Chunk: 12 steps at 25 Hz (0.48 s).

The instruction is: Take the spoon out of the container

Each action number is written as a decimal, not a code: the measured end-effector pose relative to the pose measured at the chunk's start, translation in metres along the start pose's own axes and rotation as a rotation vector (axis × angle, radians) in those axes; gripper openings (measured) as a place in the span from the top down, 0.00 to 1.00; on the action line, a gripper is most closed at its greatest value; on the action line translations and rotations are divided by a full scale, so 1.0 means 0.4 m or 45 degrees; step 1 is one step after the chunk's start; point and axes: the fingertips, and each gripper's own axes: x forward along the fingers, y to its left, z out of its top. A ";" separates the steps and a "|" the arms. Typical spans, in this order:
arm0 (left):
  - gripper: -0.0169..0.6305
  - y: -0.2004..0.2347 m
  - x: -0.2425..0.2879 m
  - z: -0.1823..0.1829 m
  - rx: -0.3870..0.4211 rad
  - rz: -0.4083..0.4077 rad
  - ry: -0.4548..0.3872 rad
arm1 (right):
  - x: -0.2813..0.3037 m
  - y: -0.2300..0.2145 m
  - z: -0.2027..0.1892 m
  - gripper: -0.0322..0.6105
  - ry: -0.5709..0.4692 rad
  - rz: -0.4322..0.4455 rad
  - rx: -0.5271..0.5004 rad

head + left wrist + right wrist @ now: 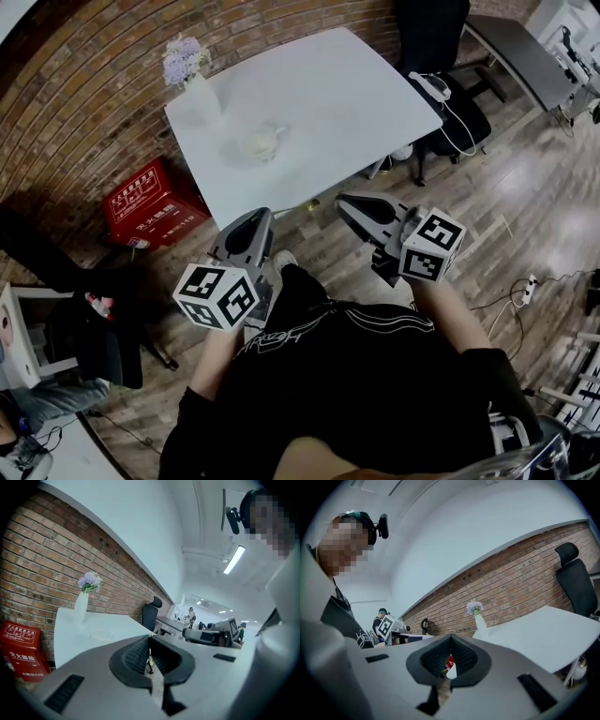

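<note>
A brick wall (84,84) runs along the far left, above a wood-plank floor (525,206). A white table (319,103) stands near it, with a black office chair (450,103) to its right and what may be a red crate (150,206) to its left.

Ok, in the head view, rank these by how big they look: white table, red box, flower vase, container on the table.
1. white table
2. red box
3. flower vase
4. container, smallest, though close to the vase without its flowers.
</note>
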 end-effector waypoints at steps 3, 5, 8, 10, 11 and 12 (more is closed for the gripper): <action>0.96 -0.005 0.005 0.012 0.009 -0.026 0.007 | 0.006 -0.001 0.000 0.96 0.011 -0.009 -0.013; 0.96 -0.009 0.008 0.023 0.027 -0.040 0.011 | 0.009 -0.003 0.006 0.96 0.016 -0.017 -0.019; 0.96 -0.012 0.009 0.034 0.041 -0.050 0.016 | 0.017 0.000 0.018 0.96 0.019 -0.012 -0.028; 0.96 -0.014 0.006 0.036 0.044 -0.047 0.020 | 0.020 0.004 0.020 0.96 0.026 -0.006 -0.034; 0.96 -0.015 0.005 0.036 0.045 -0.047 0.023 | 0.020 0.007 0.022 0.96 0.025 -0.003 -0.032; 0.96 -0.018 0.005 0.037 0.048 -0.047 0.027 | 0.020 0.008 0.024 0.96 0.023 -0.001 -0.031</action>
